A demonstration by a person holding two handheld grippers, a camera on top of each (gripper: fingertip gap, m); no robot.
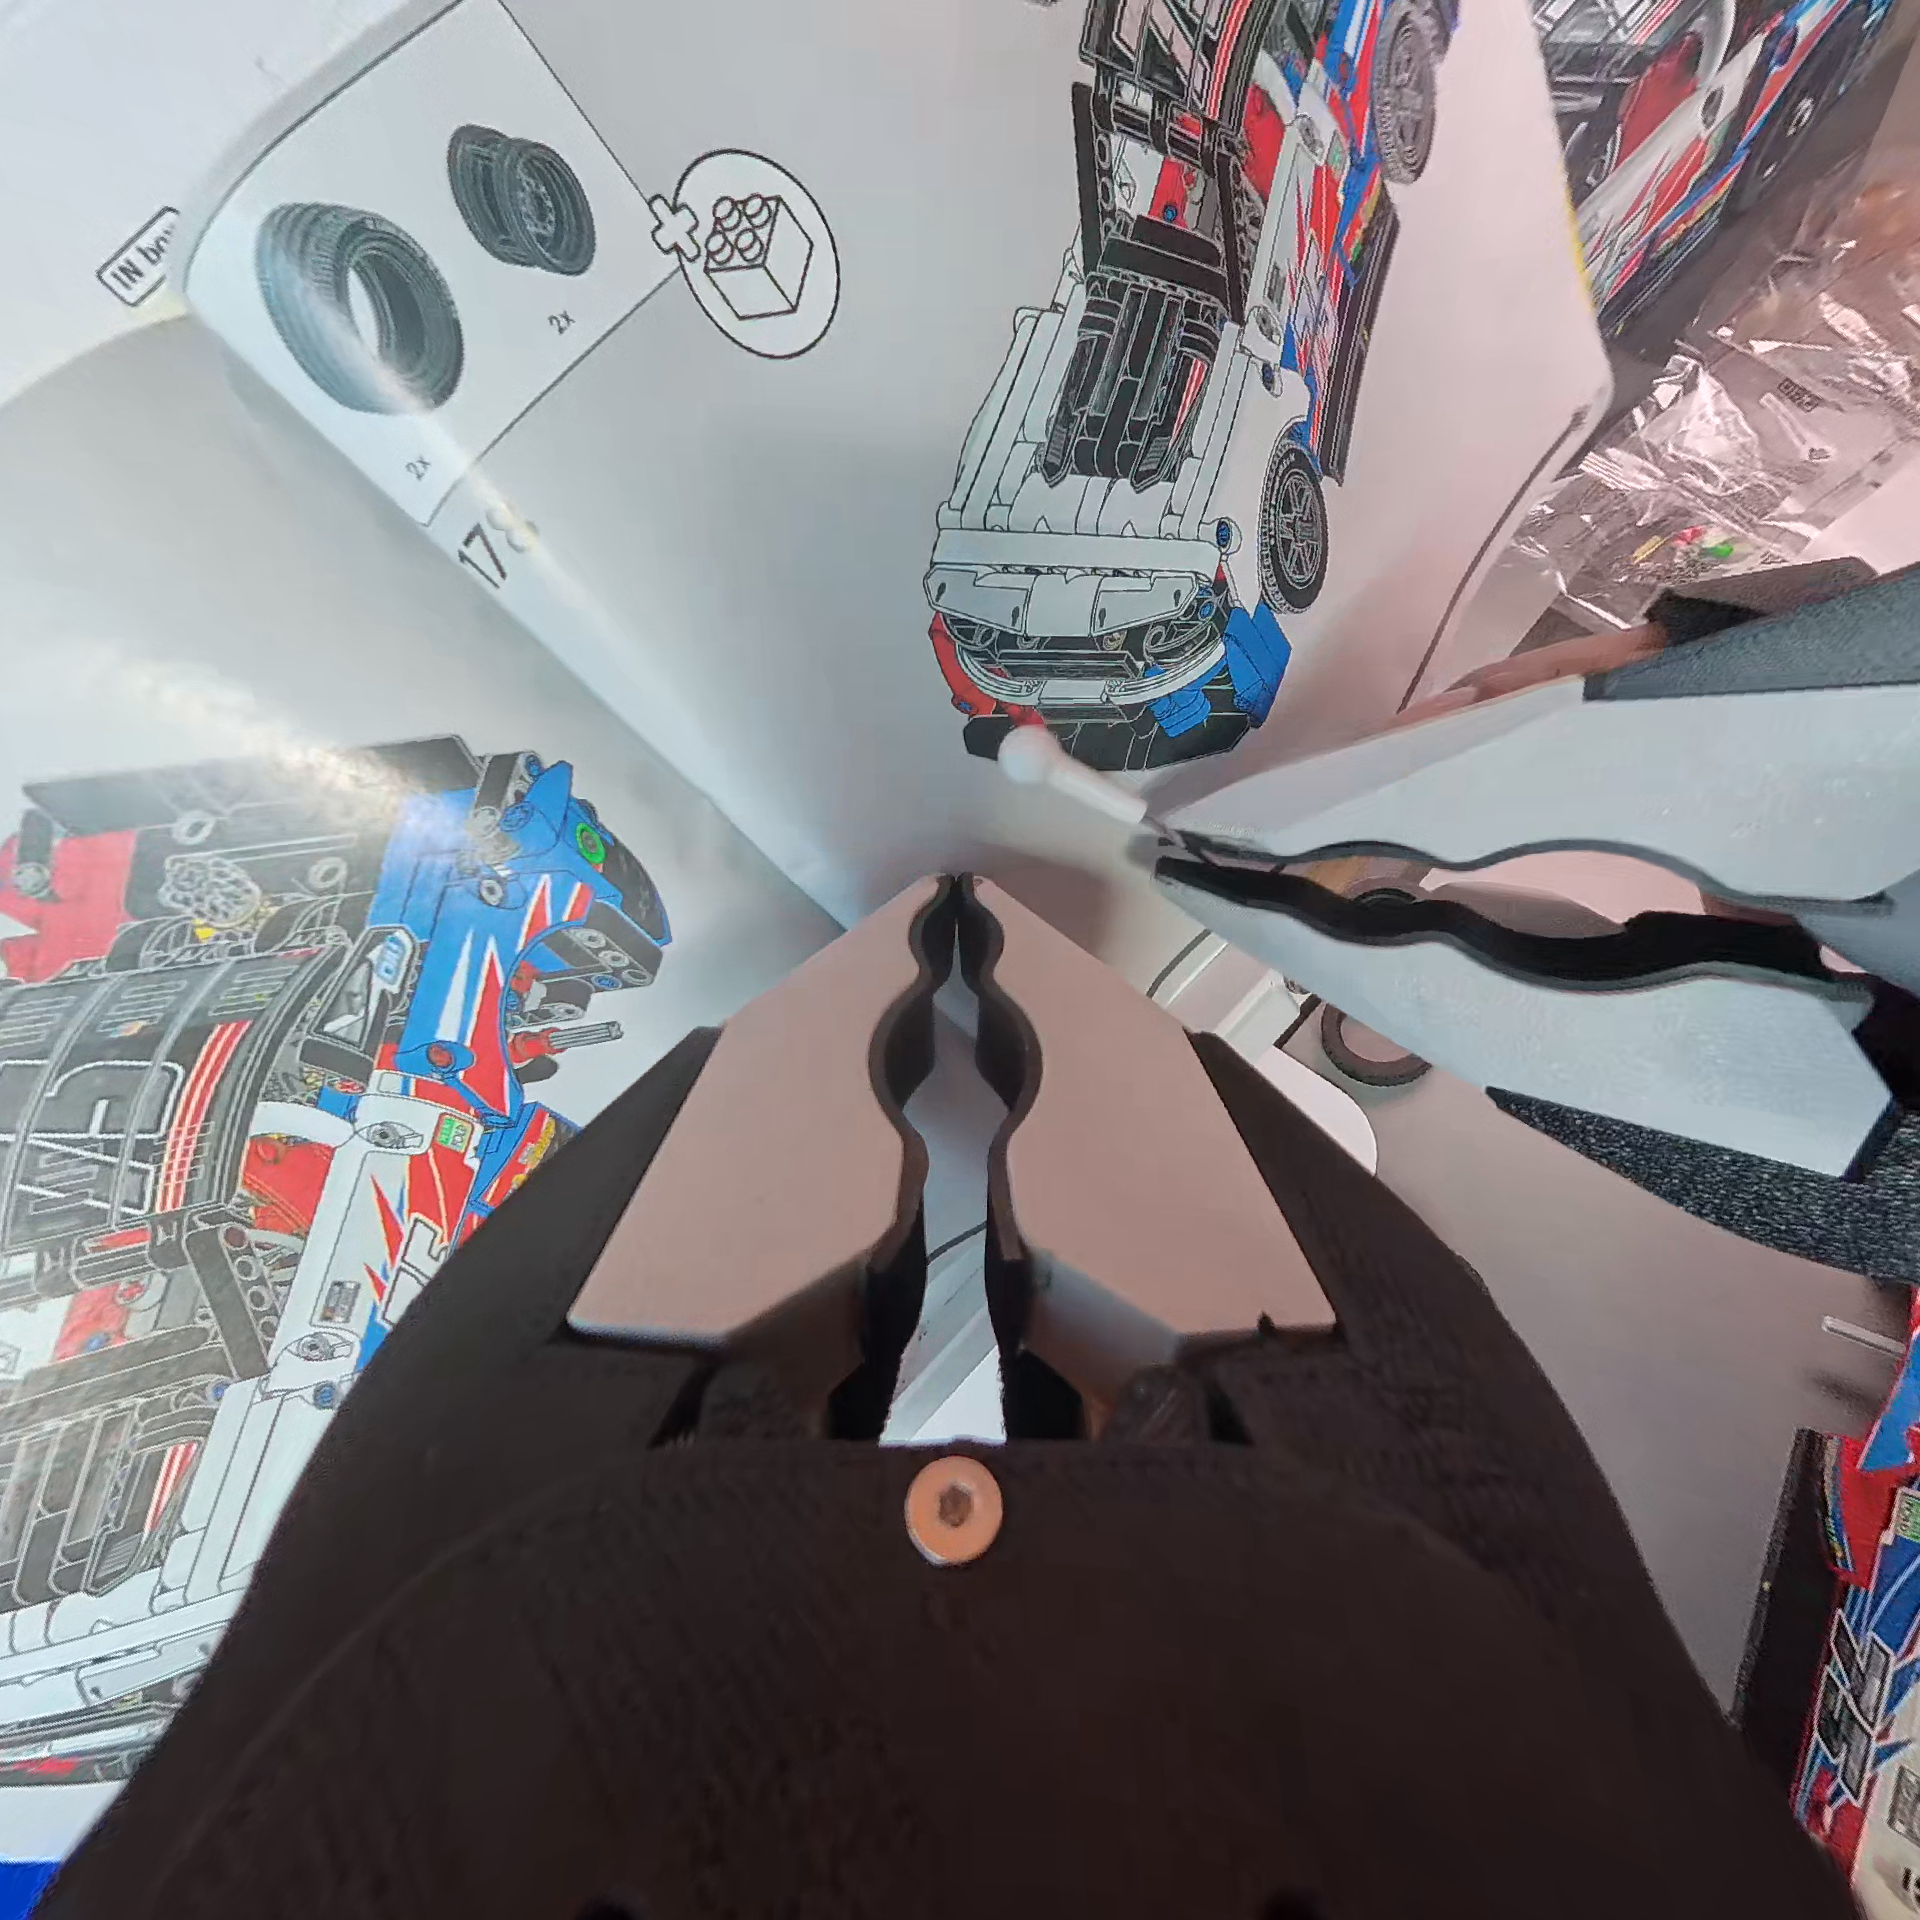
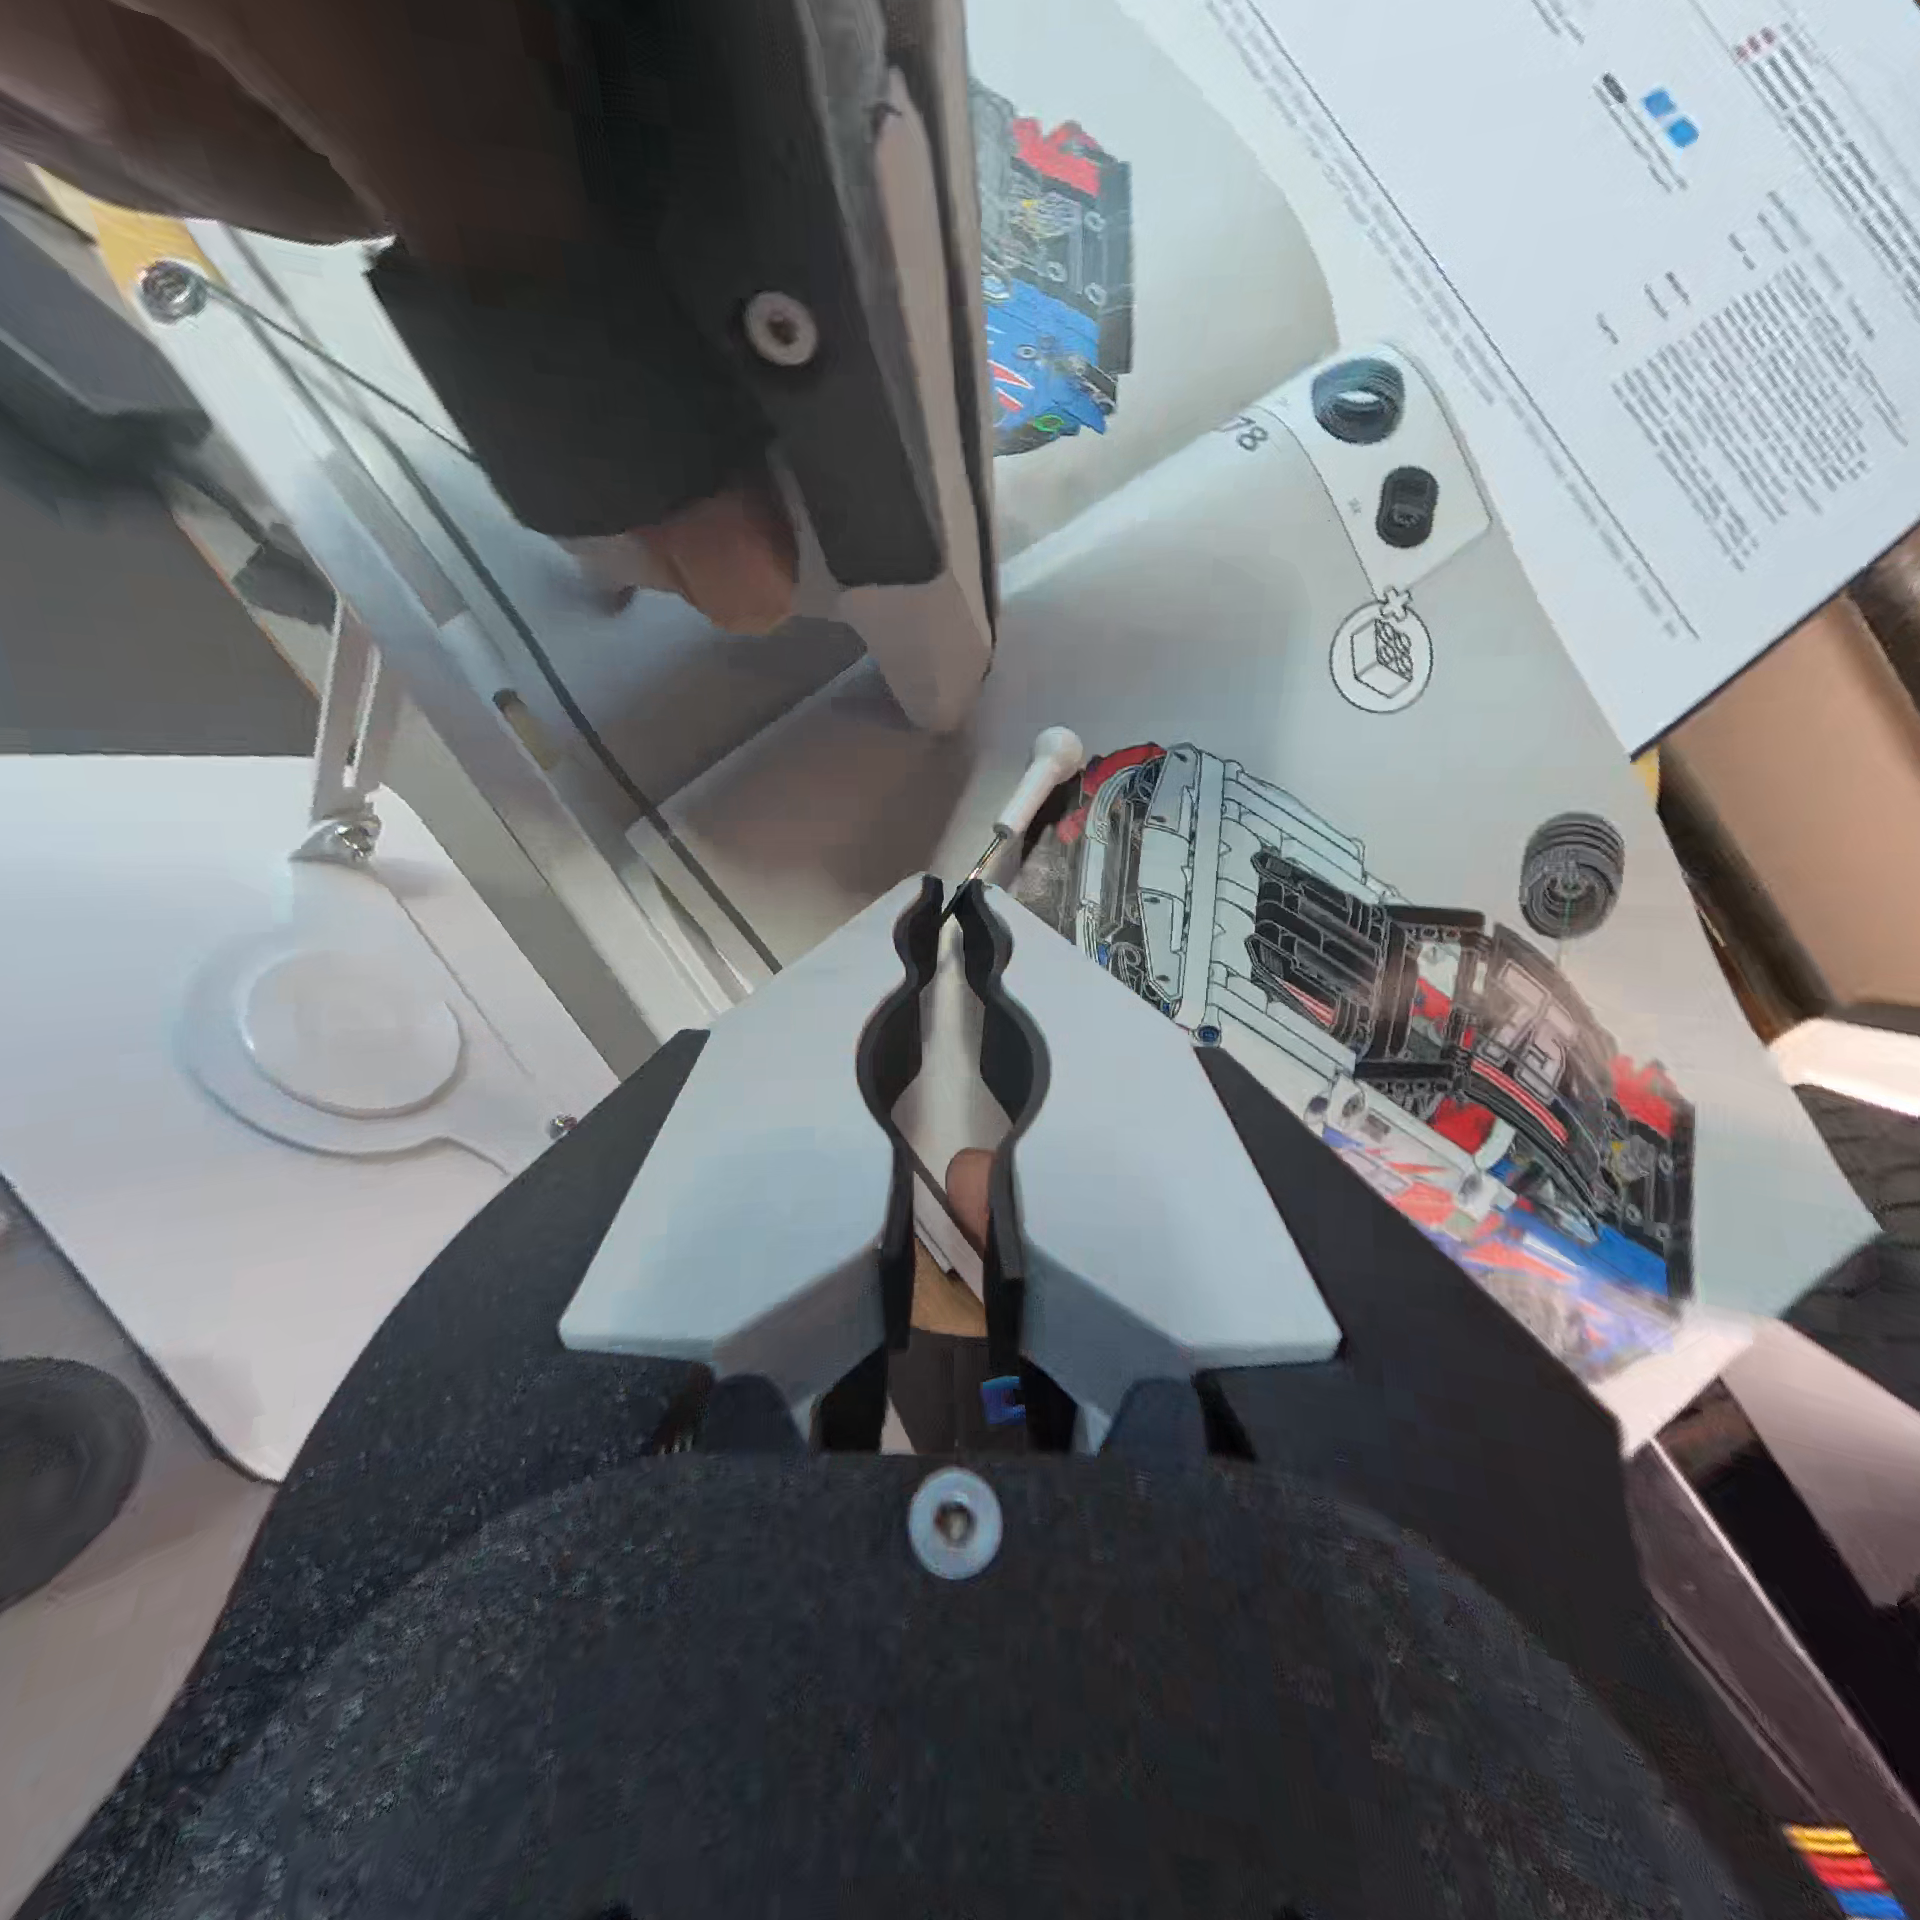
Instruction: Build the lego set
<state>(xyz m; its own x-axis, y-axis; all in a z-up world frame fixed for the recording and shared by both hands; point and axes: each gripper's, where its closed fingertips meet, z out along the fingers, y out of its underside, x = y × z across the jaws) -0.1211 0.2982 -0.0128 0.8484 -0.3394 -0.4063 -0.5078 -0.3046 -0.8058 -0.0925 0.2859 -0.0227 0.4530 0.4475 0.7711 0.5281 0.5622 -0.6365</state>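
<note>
The open instruction booklet [image 1: 790, 582] lies ahead, with pictures of a white, red and blue car; it also shows in the right wrist view [image 2: 1299, 831]. My left gripper [image 1: 957, 883] is shut, its tips against the booklet near the fold; I cannot tell whether a page is pinched. It shows from above in the right wrist view [image 2: 935, 707]. My right gripper [image 2: 951, 896] is shut on the thin metal stem of a small white round-headed pin [image 2: 1042, 774], held just over the page. In the left wrist view the right gripper [image 1: 1162, 850] and pin [image 1: 1060, 774] come in from the right.
Clear plastic bags [image 1: 1714, 416] and the set's box [image 1: 1714, 114] lie beyond the booklet on the right. A blue and red printed piece [image 1: 1870, 1662] is at the lower right. A white stand base [image 2: 322, 1039] with a metal arm [image 2: 457, 665] and a printed sheet [image 2: 1662, 312] border the booklet. Left and right tips are no more than a few centimetres apart.
</note>
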